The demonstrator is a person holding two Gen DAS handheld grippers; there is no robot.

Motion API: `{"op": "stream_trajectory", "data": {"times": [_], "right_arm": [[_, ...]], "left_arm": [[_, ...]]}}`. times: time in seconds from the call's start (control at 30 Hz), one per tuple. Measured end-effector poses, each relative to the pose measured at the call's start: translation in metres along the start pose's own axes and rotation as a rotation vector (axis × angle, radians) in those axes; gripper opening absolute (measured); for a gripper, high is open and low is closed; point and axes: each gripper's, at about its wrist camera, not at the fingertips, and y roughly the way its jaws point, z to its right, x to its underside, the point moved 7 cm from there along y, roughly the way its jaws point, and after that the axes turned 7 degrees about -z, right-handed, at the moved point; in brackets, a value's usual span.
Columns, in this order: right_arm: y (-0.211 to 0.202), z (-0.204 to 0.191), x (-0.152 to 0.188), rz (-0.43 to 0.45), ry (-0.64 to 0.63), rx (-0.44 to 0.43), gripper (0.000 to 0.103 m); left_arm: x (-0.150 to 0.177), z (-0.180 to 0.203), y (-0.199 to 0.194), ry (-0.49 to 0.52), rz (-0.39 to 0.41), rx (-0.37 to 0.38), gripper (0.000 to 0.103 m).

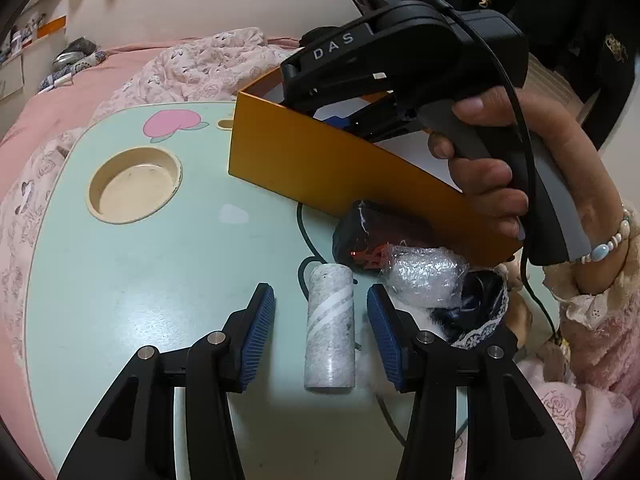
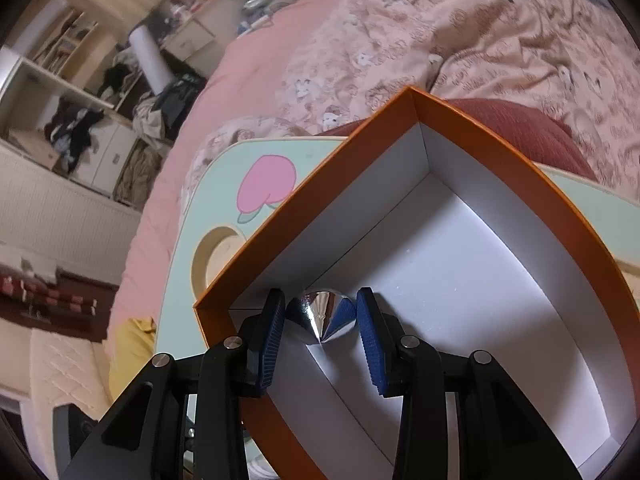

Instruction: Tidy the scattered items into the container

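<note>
My left gripper (image 1: 321,324) gapes around a pale roll (image 1: 330,328) on the table (image 1: 160,280), untouched, with wrapped bundles (image 1: 424,276) crowding beside it. My right gripper (image 2: 320,330), angled down inside the orange box (image 2: 500,184), seems clamped on something shiny (image 2: 322,316).

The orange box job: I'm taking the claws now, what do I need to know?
Right claw: shut on a shiny chrome cone-shaped piece, held over the white inside of the orange cardboard box; not dropped yet.
Left claw: open, either side of a white marbled cylinder lying on the mint-green table; pads not touching it.
Left outside, near the box: black pouch, clear crinkly plastic bundle, dark lace-trimmed cloth.
The visible part of the box holds nothing.
</note>
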Motion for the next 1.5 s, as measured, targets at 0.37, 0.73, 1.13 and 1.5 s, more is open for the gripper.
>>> {"op": "stream_trajectory", "data": {"times": [0.37, 0.73, 1.13, 1.5], "right_arm": [[-0.111, -0.01, 0.057, 0.326, -0.095, -0.083, 0.036], [-0.136, 0.002, 0.214, 0.367, -0.073, -0.23, 0.036], [-0.089, 0.038, 0.222, 0.315, 0.012, -0.028, 0.047], [-0.112, 0.038, 0.219, 0.433, -0.039, 0.202, 0.079]], "left_arm": [[-0.001, -0.006, -0.018, -0.024, 0.081, 0.029, 0.05], [0.003, -0.01, -0.022, -0.083, 0.113, 0.052, 0.059], [-0.007, -0.004, -0.029, -0.097, 0.147, 0.079, 0.059], [-0.037, -0.012, -0.028, -0.133, 0.172, 0.048, 0.067]]}}
